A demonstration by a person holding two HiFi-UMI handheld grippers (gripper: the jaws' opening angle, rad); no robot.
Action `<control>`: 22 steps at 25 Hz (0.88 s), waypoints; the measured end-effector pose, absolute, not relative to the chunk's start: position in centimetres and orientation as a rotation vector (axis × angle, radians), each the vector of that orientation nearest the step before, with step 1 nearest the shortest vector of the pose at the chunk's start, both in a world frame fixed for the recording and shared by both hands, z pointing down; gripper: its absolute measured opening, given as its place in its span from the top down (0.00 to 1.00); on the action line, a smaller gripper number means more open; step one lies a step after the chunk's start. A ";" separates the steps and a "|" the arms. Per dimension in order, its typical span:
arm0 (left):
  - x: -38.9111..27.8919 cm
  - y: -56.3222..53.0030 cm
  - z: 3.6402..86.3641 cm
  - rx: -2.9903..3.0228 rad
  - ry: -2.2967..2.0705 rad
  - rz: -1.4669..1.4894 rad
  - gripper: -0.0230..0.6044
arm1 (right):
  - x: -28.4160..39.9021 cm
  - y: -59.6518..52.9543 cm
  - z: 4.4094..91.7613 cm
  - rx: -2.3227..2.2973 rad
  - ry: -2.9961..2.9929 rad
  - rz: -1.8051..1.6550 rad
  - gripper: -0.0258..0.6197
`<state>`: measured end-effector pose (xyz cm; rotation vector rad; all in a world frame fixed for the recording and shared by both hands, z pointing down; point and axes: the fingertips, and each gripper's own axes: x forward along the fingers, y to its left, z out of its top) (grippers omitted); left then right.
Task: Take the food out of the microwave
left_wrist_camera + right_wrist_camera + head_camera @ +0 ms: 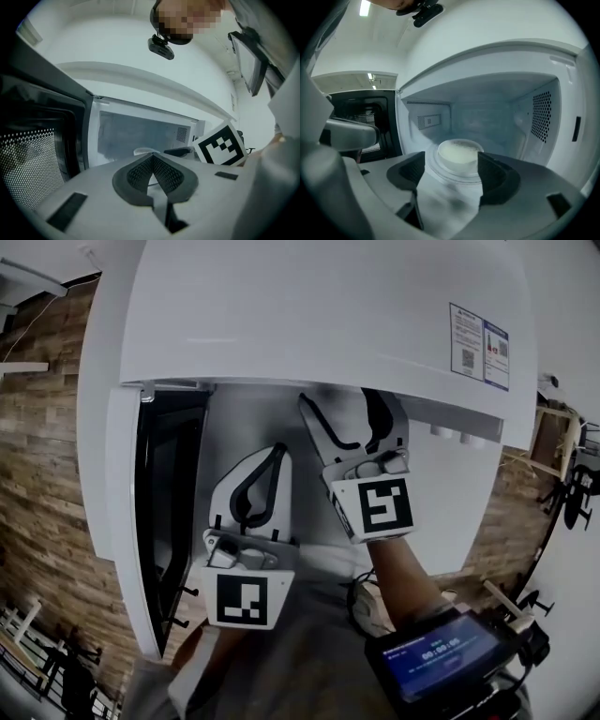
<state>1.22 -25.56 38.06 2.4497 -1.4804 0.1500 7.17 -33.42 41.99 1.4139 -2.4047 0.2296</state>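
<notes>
The white microwave point(328, 315) stands with its door point(164, 512) swung out to the left. Inside, a pale round bowl of food point(459, 152) sits on the glass turntable point(433, 165). My right gripper point(452, 163) points into the cavity with its jaws open; the bowl shows in the gap ahead of them, and the pads point(490, 171) do not touch it. In the head view the right gripper point(342, 409) is at the cavity mouth. My left gripper point(153, 157) is shut with nothing in it and hangs lower, left of the right one and in front of the opening point(272, 460).
The dark door point(33, 154) with its dotted window stands close on the left gripper's left. A small device with a lit screen point(441, 657) is at the lower right. A brick wall point(47, 474) lies left of the microwave. The cavity's vented wall point(541, 115) is to the right.
</notes>
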 end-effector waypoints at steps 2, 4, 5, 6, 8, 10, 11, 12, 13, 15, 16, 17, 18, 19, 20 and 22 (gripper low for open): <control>1.1 -25.8 38.4 2.444 -1.476 0.154 0.95 | 7.2 -34.0 42.7 1.429 -2.374 0.234 0.36; 1.0 -26.0 38.8 2.439 -1.469 0.159 0.95 | 7.2 -34.6 43.5 1.444 -2.346 0.248 0.28; 0.9 -26.1 39.1 2.433 -1.467 0.162 0.95 | 7.2 -35.0 43.8 1.453 -2.335 0.253 0.25; 0.8 -26.1 39.4 2.425 -1.467 0.164 0.95 | 7.3 -35.5 44.1 1.463 -2.327 0.255 0.23; 0.6 -26.2 39.9 2.405 -1.469 0.169 0.95 | 7.3 -36.5 44.5 1.485 -2.315 0.257 0.20; 0.3 -26.2 40.3 2.388 -1.469 0.177 0.95 | 7.3 -37.6 44.5 1.503 -2.308 0.257 0.18; 0.2 -26.3 40.5 2.382 -1.469 0.178 0.95 | 7.3 -38.1 44.5 1.508 -2.307 0.255 0.17; 0.1 -26.4 40.5 2.378 -1.469 0.179 0.95 | 7.2 -38.6 44.5 1.510 -2.307 0.252 0.16; -0.1 -26.5 40.6 2.374 -1.470 0.179 0.95 | 7.0 -39.0 44.5 1.508 -2.308 0.252 0.16; -0.3 -26.5 40.7 2.366 -1.468 0.177 0.95 | 6.7 -39.4 44.7 1.500 -2.310 0.258 0.15; -0.3 -26.6 40.8 2.363 -1.466 0.177 0.95 | 6.6 -39.6 44.9 1.496 -2.310 0.261 0.15; -0.4 -26.6 40.9 2.359 -1.464 0.175 0.95 | 6.5 -39.7 45.1 1.493 -2.310 0.265 0.15; -0.5 -26.6 41.0 2.354 -1.464 0.173 0.95 | 6.4 -39.8 45.3 1.493 -2.309 0.266 0.15; -0.6 -26.6 41.0 2.348 -1.464 0.169 0.95 | 6.3 -39.9 45.4 1.496 -2.304 0.261 0.15; -0.7 -26.6 41.0 2.344 -1.464 0.165 0.95 | 6.3 -40.0 45.5 1.501 -2.297 0.250 0.15; -0.7 -26.5 41.0 2.340 -1.460 0.161 0.95 | 6.4 -40.1 45.6 1.503 -2.280 0.228 0.15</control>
